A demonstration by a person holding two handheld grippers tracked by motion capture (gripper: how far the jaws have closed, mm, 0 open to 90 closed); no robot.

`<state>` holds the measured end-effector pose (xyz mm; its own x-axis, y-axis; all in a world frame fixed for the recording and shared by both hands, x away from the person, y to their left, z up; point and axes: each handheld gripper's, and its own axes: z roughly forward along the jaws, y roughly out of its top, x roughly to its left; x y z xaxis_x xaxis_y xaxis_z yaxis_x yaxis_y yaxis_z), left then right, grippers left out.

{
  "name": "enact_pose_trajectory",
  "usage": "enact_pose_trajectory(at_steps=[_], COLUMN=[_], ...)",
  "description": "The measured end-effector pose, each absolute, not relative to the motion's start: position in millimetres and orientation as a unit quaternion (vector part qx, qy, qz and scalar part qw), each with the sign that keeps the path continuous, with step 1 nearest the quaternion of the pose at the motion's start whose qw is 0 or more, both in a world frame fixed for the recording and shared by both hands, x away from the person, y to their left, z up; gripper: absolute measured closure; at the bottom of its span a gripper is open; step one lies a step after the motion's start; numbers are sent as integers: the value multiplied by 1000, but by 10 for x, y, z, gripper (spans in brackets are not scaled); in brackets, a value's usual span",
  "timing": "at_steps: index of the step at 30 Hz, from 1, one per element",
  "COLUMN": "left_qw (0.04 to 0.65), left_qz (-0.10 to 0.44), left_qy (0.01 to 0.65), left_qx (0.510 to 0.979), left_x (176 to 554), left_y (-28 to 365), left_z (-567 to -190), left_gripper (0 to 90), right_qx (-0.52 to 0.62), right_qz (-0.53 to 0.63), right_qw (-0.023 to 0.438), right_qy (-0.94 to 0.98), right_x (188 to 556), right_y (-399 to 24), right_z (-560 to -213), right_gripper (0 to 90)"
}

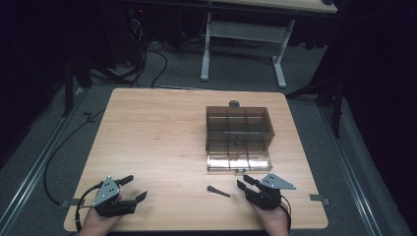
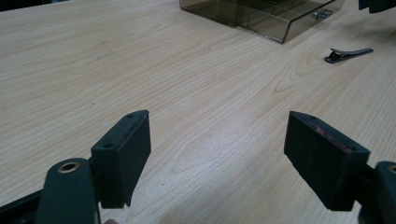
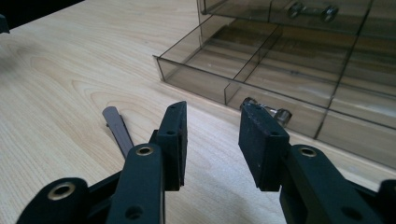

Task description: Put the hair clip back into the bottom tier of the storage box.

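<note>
A smoky see-through drawer box (image 1: 239, 129) stands right of the table's middle, its bottom drawer (image 1: 238, 162) pulled out toward me. In the right gripper view that drawer (image 3: 261, 70) shows bare compartments and a metal knob (image 3: 278, 113) on its front. A dark hair clip (image 1: 218, 191) lies flat on the wood just in front of the drawer. My right gripper (image 1: 243, 181) rests near the front edge, right of the clip, open with nothing between its jaws (image 3: 214, 112). My left gripper (image 1: 137, 187) sits at the front left, wide open and empty (image 2: 217, 140); from there the clip (image 2: 348, 54) lies far off.
A small round dark object (image 1: 234, 103) sits on the table behind the box. The wooden table (image 1: 147, 132) has bare wood on its left half. Cables and another table's white legs (image 1: 205, 49) are on the floor beyond.
</note>
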<state>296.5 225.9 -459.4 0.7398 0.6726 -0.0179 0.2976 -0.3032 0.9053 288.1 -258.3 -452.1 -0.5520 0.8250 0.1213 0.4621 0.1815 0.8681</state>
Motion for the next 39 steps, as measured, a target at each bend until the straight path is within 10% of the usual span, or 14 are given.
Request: enact_pose_trajectory(at_steps=[39], left_qw=[503], left_qz=[183], left_qy=[309], left_qx=[786], left_x=[2967], left_y=[2265], left_z=[-4595], left_gripper=[232], right_qx=[421], right_qz=[443], right_qw=[185], right_qy=[769], right_x=[2948], right_y=[-2402], right_z=[-4476], right_gripper=[613])
